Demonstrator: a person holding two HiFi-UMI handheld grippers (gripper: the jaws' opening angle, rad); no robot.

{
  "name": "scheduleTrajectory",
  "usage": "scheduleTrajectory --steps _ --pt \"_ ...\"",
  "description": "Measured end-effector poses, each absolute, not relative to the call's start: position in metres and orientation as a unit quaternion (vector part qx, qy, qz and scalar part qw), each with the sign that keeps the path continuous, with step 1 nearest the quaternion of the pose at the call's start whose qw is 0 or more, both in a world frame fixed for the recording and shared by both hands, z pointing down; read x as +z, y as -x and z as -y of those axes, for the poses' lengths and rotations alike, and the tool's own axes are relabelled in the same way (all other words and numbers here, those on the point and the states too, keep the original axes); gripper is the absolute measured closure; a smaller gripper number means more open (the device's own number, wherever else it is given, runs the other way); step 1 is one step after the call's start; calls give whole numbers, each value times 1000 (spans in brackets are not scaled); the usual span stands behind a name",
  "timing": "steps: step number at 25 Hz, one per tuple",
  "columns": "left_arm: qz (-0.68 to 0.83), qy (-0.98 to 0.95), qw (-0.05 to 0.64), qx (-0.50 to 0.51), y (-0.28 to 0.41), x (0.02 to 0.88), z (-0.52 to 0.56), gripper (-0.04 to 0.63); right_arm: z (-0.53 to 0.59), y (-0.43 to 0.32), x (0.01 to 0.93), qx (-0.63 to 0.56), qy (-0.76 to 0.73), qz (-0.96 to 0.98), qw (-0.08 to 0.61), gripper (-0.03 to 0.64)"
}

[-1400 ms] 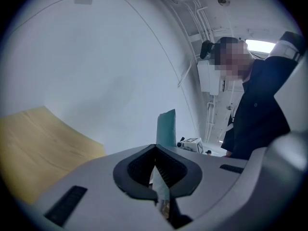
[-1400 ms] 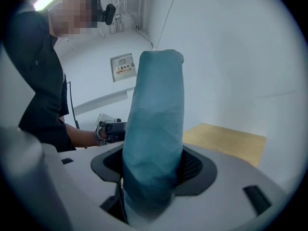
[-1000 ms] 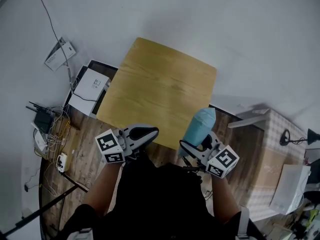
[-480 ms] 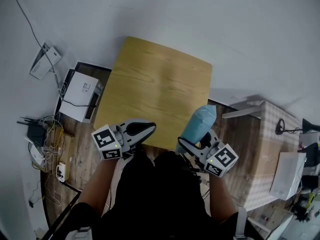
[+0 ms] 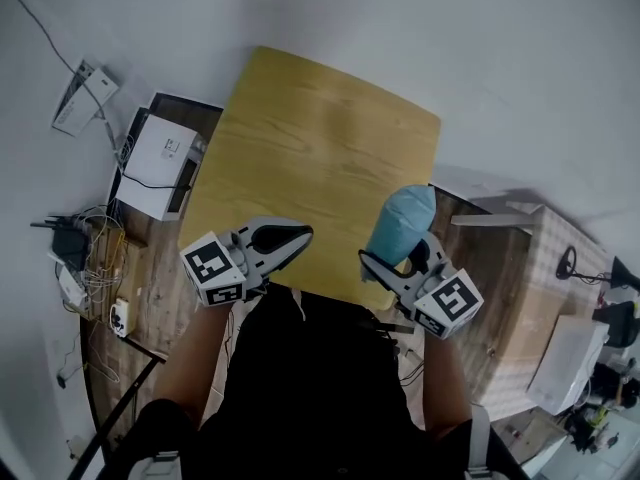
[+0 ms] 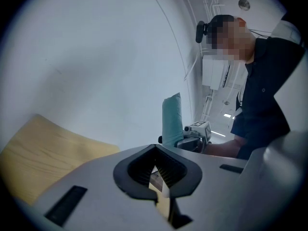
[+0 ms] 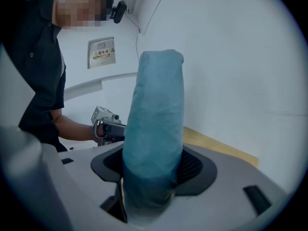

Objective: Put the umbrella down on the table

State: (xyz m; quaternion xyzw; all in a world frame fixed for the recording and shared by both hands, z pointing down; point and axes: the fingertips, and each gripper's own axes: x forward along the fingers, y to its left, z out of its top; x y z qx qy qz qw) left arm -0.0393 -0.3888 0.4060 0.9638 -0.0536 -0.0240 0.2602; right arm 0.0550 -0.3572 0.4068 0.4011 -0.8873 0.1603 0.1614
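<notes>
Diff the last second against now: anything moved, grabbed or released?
Both grippers eased slightly forward over the near edge of the table, the right gripper carrying the umbrella with it. The head camera shifted too, so the move reads as small. Nothing grabbed or released. Unchanged: right gripper clamped on the umbrella, held off the table; left gripper shut and empty.

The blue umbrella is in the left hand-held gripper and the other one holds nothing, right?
Not quite. The umbrella is clamped in the right hand-held gripper, as the right gripper view shows. The left hand-held gripper is the one that holds nothing.
</notes>
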Motion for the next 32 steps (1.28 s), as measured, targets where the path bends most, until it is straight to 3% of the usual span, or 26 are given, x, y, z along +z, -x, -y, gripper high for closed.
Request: scheduleTrajectory --steps 12,24,32 --pt "110 -968 222 33 5 448 439 583 445 -103 446 126 -368 879 275 328" --pt "129 -970 188 88 -3 497 454 583 490 -102 529 88 -261 851 447 328" --pt "141 -966 184 113 4 521 442 583 495 -91 564 59 -200 830 517 328"
